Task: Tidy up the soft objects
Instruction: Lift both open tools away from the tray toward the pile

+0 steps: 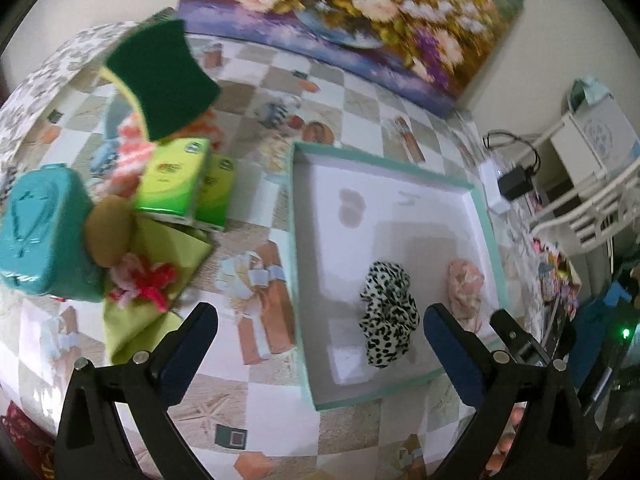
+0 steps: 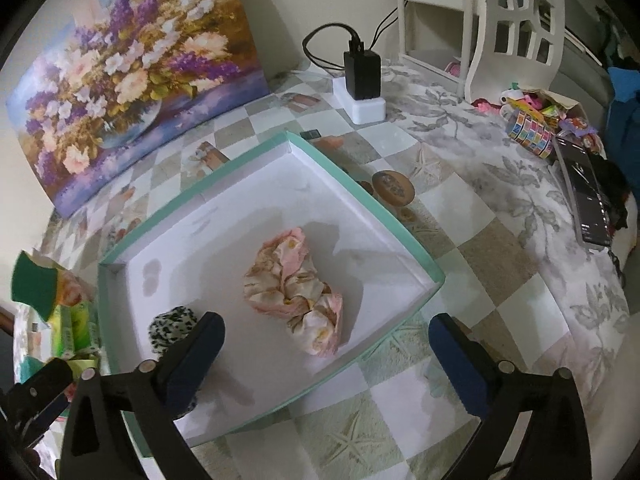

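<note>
A shallow box with a teal rim (image 1: pixel 298 216) and white floor lies on the checked tablecloth. Two soft scrunchies rest inside it: a black-and-white spotted scrunchie (image 1: pixel 390 316) and a pink floral scrunchie (image 1: pixel 464 288). My left gripper (image 1: pixel 320 320) hangs open above the box's near-left side, nothing between its fingers. In the right wrist view the pink floral scrunchie (image 2: pixel 296 296) lies just beyond my open right gripper (image 2: pixel 328 328), untouched. The spotted scrunchie (image 2: pixel 172 326) is partly hidden behind a finger. Left of the box is a pile with a green sponge (image 1: pixel 160 76), green tissue packs (image 1: pixel 176 180) and a red-pink fluffy item (image 1: pixel 148 284).
A teal plastic case (image 1: pixel 40 232) and a lime cloth (image 1: pixel 160 248) sit in the left pile. A flower painting (image 2: pixel 128 76) leans on the wall behind. A black charger on a white block (image 2: pixel 362 80), a white chair (image 2: pixel 516 28), a dark phone (image 2: pixel 584 196) and colourful clutter (image 2: pixel 536 120) stand to the right.
</note>
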The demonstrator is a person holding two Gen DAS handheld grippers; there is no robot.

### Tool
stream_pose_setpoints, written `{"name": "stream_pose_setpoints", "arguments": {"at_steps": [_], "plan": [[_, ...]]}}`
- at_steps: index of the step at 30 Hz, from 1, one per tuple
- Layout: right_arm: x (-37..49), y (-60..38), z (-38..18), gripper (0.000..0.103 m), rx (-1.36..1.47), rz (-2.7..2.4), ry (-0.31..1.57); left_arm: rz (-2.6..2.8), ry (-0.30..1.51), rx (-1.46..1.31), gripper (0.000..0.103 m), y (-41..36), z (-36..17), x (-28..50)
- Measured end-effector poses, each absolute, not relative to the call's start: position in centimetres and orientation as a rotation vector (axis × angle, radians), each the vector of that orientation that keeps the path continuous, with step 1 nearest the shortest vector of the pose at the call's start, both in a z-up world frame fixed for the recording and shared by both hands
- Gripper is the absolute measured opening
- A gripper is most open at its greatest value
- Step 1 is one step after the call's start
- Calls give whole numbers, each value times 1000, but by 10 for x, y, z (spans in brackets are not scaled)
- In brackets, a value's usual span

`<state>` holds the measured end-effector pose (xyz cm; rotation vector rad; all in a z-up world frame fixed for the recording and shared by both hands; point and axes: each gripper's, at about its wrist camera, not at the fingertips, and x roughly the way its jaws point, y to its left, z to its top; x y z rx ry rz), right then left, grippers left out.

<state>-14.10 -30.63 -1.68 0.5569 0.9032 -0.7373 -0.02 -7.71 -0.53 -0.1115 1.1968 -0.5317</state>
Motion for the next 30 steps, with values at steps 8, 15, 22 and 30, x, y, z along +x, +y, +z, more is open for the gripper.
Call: {"name": "stream_pose_setpoints", "arguments": {"at_steps": [8,15,22,30], "plan": [[-149,-288,-2,103,561,-719,888,-474,1169,-103,103,-50,6,-2],[-147,-260,8,103,493,-679,899,-450,1176,-96,103,-31,7,-8],[-129,-219,15,103,386,-604,919,-356,1212,-96,103,-3,-1,-3],[-112,-179,18,103,354,-500,933,-221,1271,-117,103,36,-11,6]]}}
